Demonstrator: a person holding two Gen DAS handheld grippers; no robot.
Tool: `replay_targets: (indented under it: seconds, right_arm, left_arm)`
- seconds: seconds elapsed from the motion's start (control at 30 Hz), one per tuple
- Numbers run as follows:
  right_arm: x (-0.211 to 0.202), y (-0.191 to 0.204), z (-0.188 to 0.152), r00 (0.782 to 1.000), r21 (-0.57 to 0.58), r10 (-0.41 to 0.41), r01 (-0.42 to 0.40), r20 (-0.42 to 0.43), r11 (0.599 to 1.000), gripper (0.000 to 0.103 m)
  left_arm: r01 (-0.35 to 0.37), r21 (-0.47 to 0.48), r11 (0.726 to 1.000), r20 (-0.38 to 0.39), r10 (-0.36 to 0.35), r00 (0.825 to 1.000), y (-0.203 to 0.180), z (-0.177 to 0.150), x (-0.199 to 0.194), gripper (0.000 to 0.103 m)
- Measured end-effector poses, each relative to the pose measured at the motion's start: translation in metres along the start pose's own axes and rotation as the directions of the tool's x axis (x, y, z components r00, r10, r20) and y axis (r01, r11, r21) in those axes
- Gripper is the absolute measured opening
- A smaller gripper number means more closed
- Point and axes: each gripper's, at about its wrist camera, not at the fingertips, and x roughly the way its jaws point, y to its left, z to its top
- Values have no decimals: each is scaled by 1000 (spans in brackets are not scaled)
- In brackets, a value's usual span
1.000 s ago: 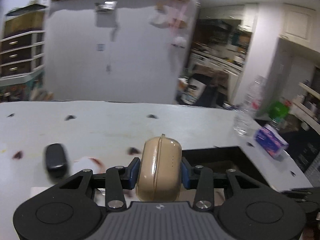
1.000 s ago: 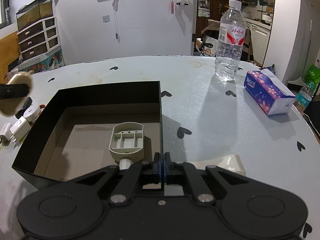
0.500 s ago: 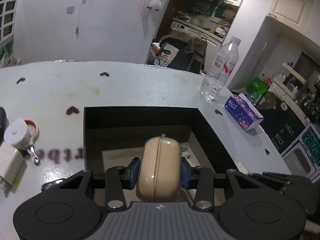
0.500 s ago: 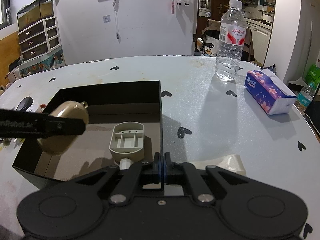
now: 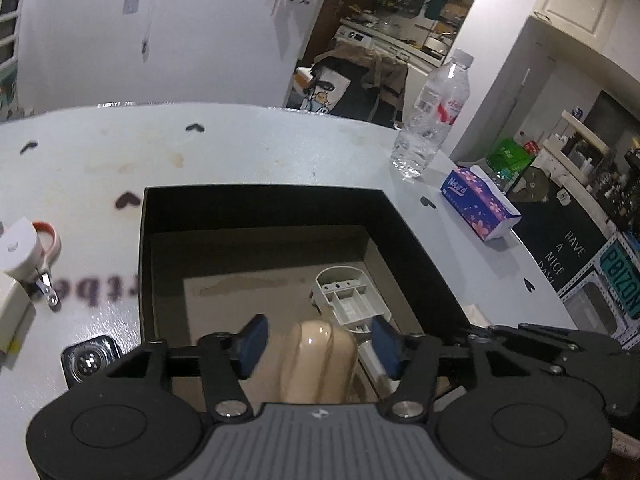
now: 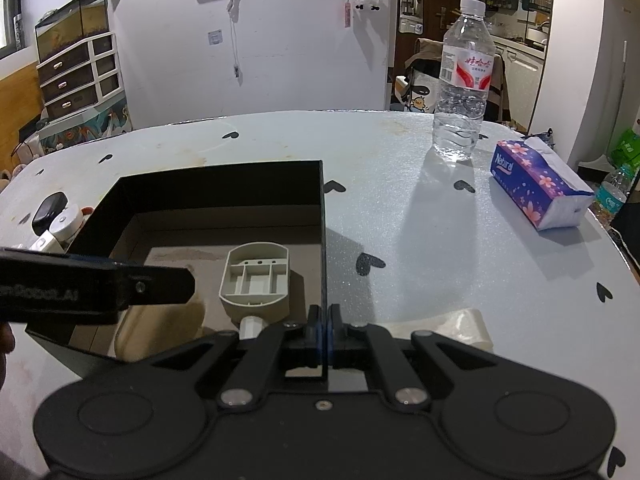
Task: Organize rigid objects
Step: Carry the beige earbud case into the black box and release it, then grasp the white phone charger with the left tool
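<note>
Two grippers over the open black cardboard box (image 5: 264, 216) with brown floor, which sits on the white tabletop with black heart marks (image 6: 400, 208). Left gripper (image 5: 316, 344) is above the box's near side, jaws opening: blue pads (image 5: 252, 340) stand clear of the glossy beige oval case (image 5: 318, 360) on both sides, so the case is between them but not clamped; it looks blurred, and whether it touches the box floor I cannot tell. Right gripper (image 6: 322, 330) is shut tight on the box's right wall, at its near corner. Inside the box, right of centre, lies a grey plastic oval tray with ribbed compartments (image 5: 348, 300), just beyond the beige case. Left of the box on the table: a black square smartwatch body (image 5: 90, 360) by the near-left corner, a white round tape measure with orange edge (image 5: 24, 248), a white block adapter (image 5: 12, 316). Right of the box and beyond it: a clear plastic water bottle with red label (image 6: 464, 80), a purple floral tissue pack (image 6: 536, 188) beside it.
</note>
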Motion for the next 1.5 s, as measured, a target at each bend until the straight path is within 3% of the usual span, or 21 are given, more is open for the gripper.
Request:
replay_targets:
  seconds: [0.17,0.3,0.67,0.8,1.0,1.17,1.3,1.5]
  right_arm:
    - [0,-1,0,1000,1,1,-1,0,1000,3]
    - [0,-1,0,1000,1,0,0,0,1000,3]
    - [1,-1,-1,1000,0,3,-3,0,1000,3]
    - [1,-1,-1,1000,2,4,-4,0,1000,3]
    - [0,-2,0,1000,2,3,-3,1,1000,3]
    - [0,-1,0,1000,1,3,-3,0,1000,3]
    - [1,-2,-1,1000,2,3,-3,-1,1000,3]
    - [1,-2,-1,1000,1,3,-3,0,1000,3]
  left_arm:
    - [-15,15,1000,7,15,1000,0,0,-5,71]
    - [-16,32,999,15,16,1000,-1,0,-9,84]
    - [-27,45,999,28,26,999,1,0,-15,89]
    - [-60,60,996,81,55,995,7,0,-28,102]
    - [-153,17,988,181,148,972,35,-3,-51,103]
    - [-216,-55,975,217,223,950,68,-4,-69,103]
    - [-277,-71,958,215,285,934,94,-5,-81,103]
    - [-377,-151,914,211,402,891,131,-10,-96,103]
